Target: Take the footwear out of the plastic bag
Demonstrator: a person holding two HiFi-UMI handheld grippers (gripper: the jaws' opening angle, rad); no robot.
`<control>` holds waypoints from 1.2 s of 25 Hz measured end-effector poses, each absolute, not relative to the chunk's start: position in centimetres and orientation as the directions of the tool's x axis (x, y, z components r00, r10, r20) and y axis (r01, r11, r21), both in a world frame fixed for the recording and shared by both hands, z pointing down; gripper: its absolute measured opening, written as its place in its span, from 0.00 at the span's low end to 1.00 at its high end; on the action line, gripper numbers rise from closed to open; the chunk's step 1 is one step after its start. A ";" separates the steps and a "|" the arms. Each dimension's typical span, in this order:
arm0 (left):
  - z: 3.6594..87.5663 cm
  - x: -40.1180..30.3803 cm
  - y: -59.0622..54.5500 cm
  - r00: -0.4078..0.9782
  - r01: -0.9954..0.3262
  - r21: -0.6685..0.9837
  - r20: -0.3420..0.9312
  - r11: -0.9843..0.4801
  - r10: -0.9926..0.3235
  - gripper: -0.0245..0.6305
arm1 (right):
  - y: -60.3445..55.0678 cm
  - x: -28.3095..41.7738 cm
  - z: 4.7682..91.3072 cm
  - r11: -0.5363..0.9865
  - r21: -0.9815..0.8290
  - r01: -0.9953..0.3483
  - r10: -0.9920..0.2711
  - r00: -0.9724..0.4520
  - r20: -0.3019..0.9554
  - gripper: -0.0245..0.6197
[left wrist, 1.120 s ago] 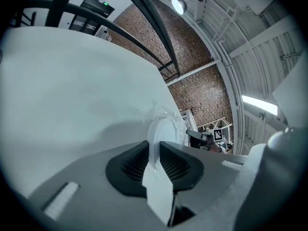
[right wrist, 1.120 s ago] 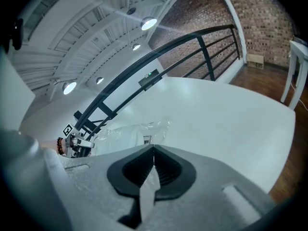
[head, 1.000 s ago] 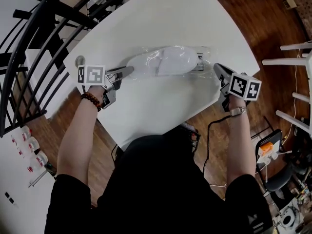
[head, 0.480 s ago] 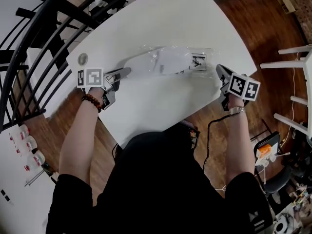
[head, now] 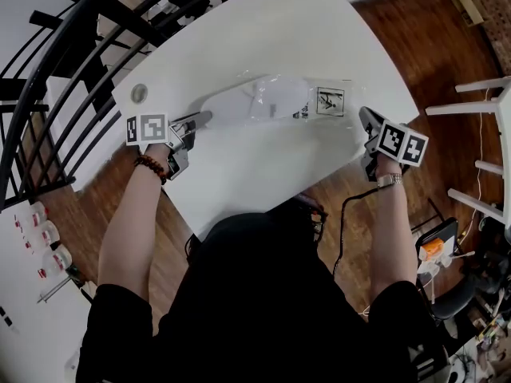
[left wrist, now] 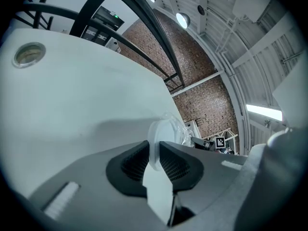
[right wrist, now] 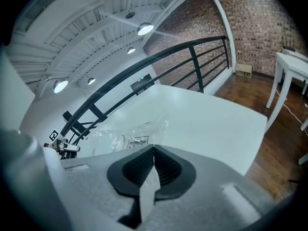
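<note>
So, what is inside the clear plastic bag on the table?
White footwear lies partly inside the plastic bag; one end sticks out, clamped by the left hand-held gripper. The printed label hides what is behind it.

Plastic bag point(head: 281, 94): clear, glossy, crinkled film. Footwear point(head: 227, 106): white, smooth, matt. Table point(head: 263, 174): white, smooth, matt. Floor point(head: 399, 22): glossy wood. Railing point(right wrist: 196, 71): black metal.
</note>
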State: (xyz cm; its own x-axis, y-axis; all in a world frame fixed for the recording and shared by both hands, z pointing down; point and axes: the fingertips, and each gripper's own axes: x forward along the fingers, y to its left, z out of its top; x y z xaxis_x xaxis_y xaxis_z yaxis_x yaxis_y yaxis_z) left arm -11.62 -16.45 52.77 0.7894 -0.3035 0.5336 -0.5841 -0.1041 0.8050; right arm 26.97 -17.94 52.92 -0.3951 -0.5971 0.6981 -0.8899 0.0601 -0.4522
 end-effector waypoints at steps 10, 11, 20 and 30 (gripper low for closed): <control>52.9 -13.4 -16.3 0.775 -0.591 0.802 0.533 -0.091 -0.338 0.17 | -17.7 27.5 53.1 0.029 -0.436 -0.899 -0.618 -0.359 0.700 0.03; 52.8 -13.4 -16.3 0.773 -0.592 0.801 0.534 -0.088 -0.343 0.17 | -17.6 27.8 53.1 0.027 -0.434 -0.900 -0.619 -0.356 0.700 0.03; 52.8 -13.2 -16.1 0.751 -0.599 0.798 0.534 -0.062 -0.387 0.17 | -17.3 30.1 53.0 -0.008 -0.421 -0.907 -0.638 -0.319 0.701 0.03; 52.8 -14.1 -16.3 0.716 -0.597 0.802 0.524 -0.015 -0.461 0.17 | -16.9 32.2 53.0 -0.067 -0.410 -0.910 -0.670 -0.263 0.694 0.03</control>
State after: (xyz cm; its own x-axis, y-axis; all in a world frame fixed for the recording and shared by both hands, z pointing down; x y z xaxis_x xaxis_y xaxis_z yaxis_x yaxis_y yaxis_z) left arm -14.11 -16.30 52.77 0.7163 -0.4606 0.5242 -0.5969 -0.0153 0.8022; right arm 32.20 -16.92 53.00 -0.2631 -0.6701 0.6941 -0.9096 -0.0674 -0.4099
